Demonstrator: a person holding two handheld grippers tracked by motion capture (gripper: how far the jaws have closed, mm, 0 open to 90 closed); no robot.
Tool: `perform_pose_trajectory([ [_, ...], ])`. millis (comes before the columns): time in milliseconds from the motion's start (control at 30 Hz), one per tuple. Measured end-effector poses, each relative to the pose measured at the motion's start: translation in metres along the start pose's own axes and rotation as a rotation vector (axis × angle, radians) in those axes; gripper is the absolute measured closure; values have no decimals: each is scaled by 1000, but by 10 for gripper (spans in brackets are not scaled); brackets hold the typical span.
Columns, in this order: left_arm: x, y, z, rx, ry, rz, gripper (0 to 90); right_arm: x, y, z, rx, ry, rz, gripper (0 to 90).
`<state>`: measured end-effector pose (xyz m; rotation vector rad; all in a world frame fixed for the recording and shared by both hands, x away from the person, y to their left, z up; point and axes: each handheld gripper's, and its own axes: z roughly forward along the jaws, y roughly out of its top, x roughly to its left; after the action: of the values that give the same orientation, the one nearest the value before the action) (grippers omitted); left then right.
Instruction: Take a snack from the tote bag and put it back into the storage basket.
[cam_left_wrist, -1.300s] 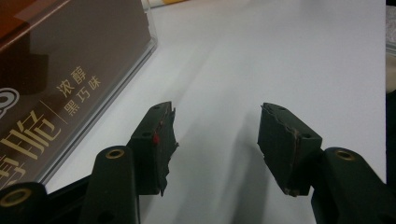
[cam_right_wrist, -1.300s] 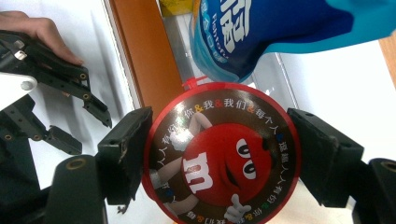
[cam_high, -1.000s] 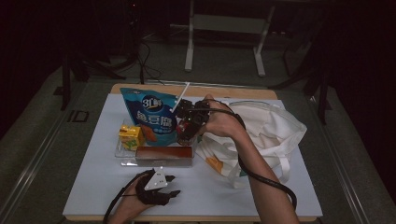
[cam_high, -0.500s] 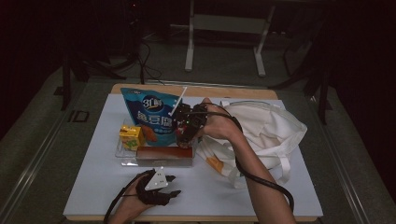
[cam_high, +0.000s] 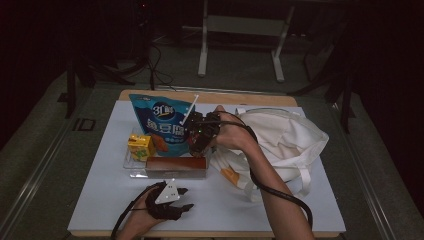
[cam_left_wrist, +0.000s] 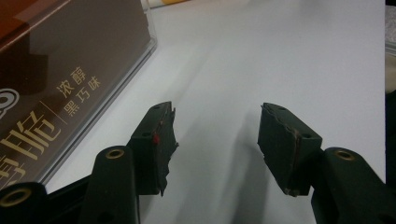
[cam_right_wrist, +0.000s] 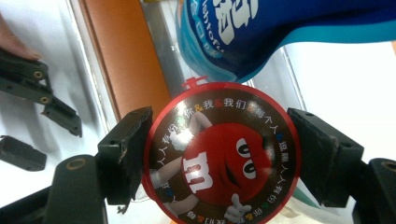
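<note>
My right gripper (cam_right_wrist: 219, 156) is shut on a round M&M's tin (cam_right_wrist: 219, 186) with a red rim, one jaw on each side of it. In the high view the right gripper (cam_high: 200, 136) hovers over the right end of a clear tray (cam_high: 131, 167). The tray holds a blue snack bag (cam_high: 162, 122), a yellow juice box (cam_high: 140, 147) and a brown chocolate box (cam_high: 175, 166). My left gripper (cam_high: 182, 200) rests on the table near the front edge, open with nothing between its jaws (cam_left_wrist: 215, 140). The brown box (cam_left_wrist: 60, 70) lies just to its left.
A white tote bag (cam_high: 285, 145) lies crumpled to the right of the tray, with an orange item (cam_high: 229, 176) by its near edge. The white table top (cam_high: 100, 200) has bare room at front left and front right. A desk frame (cam_high: 240, 30) stands beyond the table.
My right gripper has moved slightly toward the near side and down over the tray with the tin in it. The left gripper has stayed put.
</note>
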<state>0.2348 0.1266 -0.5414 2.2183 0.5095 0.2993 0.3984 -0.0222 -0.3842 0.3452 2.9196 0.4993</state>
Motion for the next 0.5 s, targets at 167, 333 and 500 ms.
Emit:
perform_pose_trajectory([
  [167, 0, 0, 0, -1, 0, -3, 456, -1, 0, 2, -5, -2, 6, 258],
  [333, 0, 0, 0, -2, -1, -2, 456, -3, 1, 5, -11, -7, 7, 258],
  [500, 0, 0, 0, -1, -2, -1, 456, -4, 2, 6, -8, -22, 18, 259],
])
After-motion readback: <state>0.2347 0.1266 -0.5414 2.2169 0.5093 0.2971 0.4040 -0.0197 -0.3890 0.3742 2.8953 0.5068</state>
